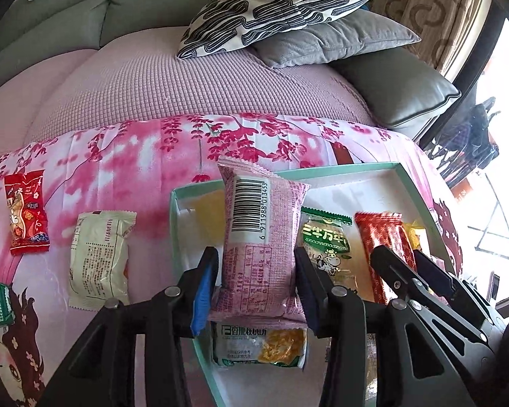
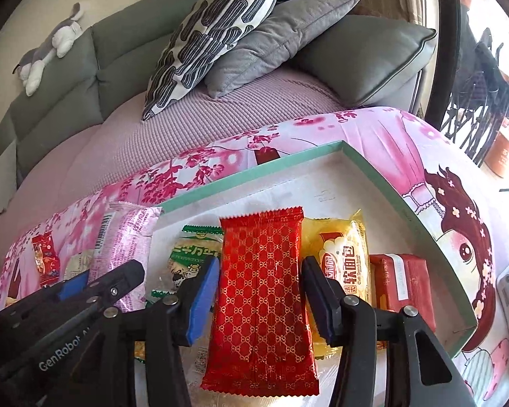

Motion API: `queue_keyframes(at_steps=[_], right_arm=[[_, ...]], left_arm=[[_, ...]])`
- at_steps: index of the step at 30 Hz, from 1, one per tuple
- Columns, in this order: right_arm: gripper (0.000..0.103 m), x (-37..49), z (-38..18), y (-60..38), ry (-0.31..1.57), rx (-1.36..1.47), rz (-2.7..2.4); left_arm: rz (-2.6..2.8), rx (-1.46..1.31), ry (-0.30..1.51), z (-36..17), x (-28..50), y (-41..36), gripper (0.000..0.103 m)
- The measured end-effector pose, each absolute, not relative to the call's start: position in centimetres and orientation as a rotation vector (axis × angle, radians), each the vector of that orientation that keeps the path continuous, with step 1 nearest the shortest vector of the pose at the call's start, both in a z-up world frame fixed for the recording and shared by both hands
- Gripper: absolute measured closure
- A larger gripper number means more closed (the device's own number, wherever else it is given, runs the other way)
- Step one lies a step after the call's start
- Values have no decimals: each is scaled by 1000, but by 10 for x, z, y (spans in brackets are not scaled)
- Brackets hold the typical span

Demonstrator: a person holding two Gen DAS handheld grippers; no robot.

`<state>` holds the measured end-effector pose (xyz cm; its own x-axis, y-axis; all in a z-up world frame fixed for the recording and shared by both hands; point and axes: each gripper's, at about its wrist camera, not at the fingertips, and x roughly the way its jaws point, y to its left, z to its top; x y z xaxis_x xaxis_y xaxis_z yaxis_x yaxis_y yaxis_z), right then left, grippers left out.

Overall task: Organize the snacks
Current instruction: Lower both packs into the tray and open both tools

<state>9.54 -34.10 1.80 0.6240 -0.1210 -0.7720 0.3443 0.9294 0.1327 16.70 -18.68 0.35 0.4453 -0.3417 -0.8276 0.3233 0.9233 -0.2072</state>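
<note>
**Both packets down in the box, fingers letting go**

2 grippers side by side over the teal-rimmed box [image 2: 383, 183], and this looks like the drop-off step. The left gripper [image 1: 256, 268] straddles the pink packet [image 1: 259, 237], which lies barcode-up with its top end hanging over the box's far-left rim. There's a sliver of gap between each blue pad and the packet's sides, so I read these fingers as released, with the packet merely lying between them, not pinched.

Over to the right gripper [image 2: 261, 291]: the red packet with gold lattice [image 2: 263, 291] lies flat between its fingers, and again the pads stand just clear of the edges. Released, I'd say, though the left pad is very close to the wrapper.

Around them, the box fills up: a green-and-clear packet with a cow [image 2: 190, 261] between the 2 grippers, a yellow soft-bread packet [image 2: 342, 264] just right of the right fingers, then a dark red packet [image 2: 403, 285] beyond it. Another packet [image 1: 259, 344] lies beneath the left fingers, nearer the camera.

What next? Likely both grippers lift straight back without snagging the crinkly wrappers, then the left one heads out left, where a cream packet [image 1: 98, 257] and a small red packet [image 1: 27, 213] wait on the floral-covered table [image 1: 152, 156], well apart from the box.

The pink packet is puffy and matte; the red one glossy with serrated ends.
</note>
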Motion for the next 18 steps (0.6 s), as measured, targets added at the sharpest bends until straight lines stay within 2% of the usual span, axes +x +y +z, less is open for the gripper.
queue_keyframes(at_steps=[1, 3, 7, 10, 13, 14, 18], right_arm=[[46, 94, 20, -341, 858, 278, -276], [40, 92, 22, -342, 858, 283, -275], [38, 87, 27, -338, 874, 273, -276], [38, 81, 32, -331, 880, 250, -278], [33, 74, 35, -324, 887, 245, -271], [28, 71, 36, -322, 888, 245, -271], [27, 60, 37, -313, 891, 246, -262]], left_arm=[[-407, -25, 1031, 5, 167, -185, 48], [-409, -40, 1032, 8, 165, -181, 48], [-407, -53, 1018, 18, 156, -171, 47], [-380, -58, 1013, 23, 148, -161, 36], [-336, -47, 1006, 25, 141, -148, 36], [-324, -48, 1007, 25, 139, -144, 36], [-284, -46, 1000, 25, 128, -127, 33]])
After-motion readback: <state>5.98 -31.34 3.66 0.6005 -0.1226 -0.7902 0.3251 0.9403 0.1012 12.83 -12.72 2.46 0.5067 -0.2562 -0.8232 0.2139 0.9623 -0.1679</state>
